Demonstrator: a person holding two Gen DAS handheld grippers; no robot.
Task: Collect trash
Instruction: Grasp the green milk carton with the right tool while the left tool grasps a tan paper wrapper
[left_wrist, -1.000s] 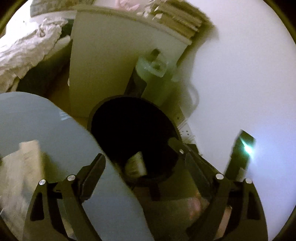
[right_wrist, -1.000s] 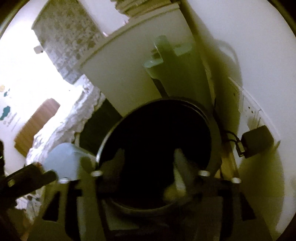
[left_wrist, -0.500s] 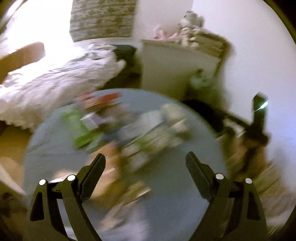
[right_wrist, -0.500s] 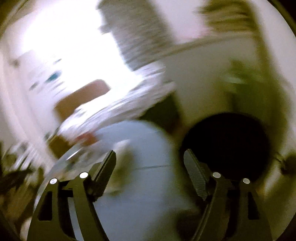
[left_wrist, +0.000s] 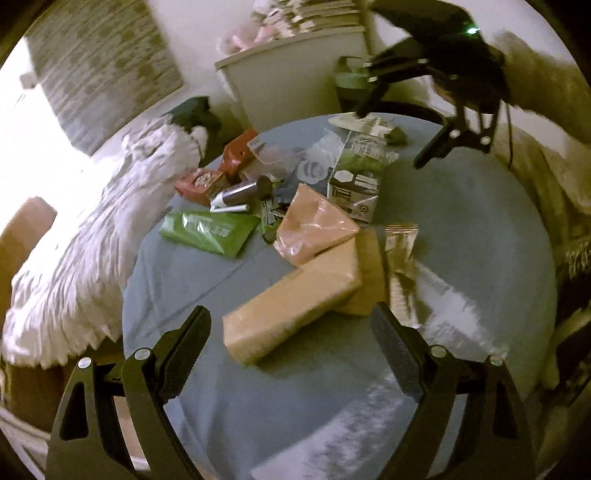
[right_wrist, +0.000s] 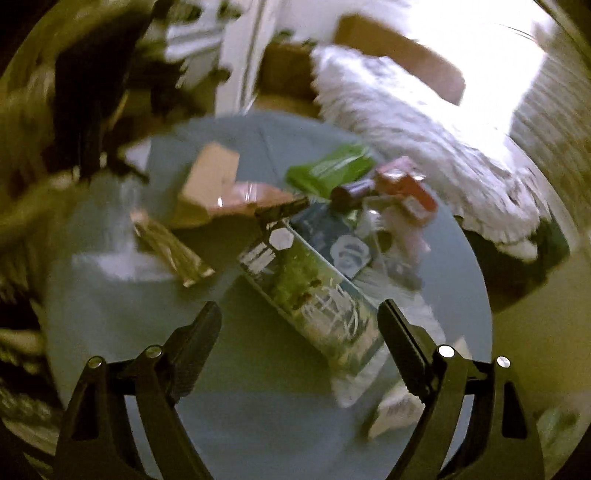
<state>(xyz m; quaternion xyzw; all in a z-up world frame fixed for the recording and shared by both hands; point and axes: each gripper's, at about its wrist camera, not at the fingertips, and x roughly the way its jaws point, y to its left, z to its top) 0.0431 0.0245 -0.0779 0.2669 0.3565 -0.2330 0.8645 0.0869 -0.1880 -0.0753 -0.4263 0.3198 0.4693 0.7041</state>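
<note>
Trash is lying scattered on the round blue-grey table (left_wrist: 461, 229). The left gripper (left_wrist: 291, 343) is hovering with jaws spread wide and empty, a tan rectangular paper-wrapped packet (left_wrist: 291, 302) lying just beyond its fingertips. The right gripper (right_wrist: 299, 339), its jaws having just been opening with nothing gripped, is hanging over a printed green-and-white carton (right_wrist: 314, 291) lying flat.

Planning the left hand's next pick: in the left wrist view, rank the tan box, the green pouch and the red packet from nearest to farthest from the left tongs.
1. Tan box, just ahead of the open left tongs, centre.
2. Green pouch, farther back, left.
3. Red packet, far side of the table, by the bedding.
</note>
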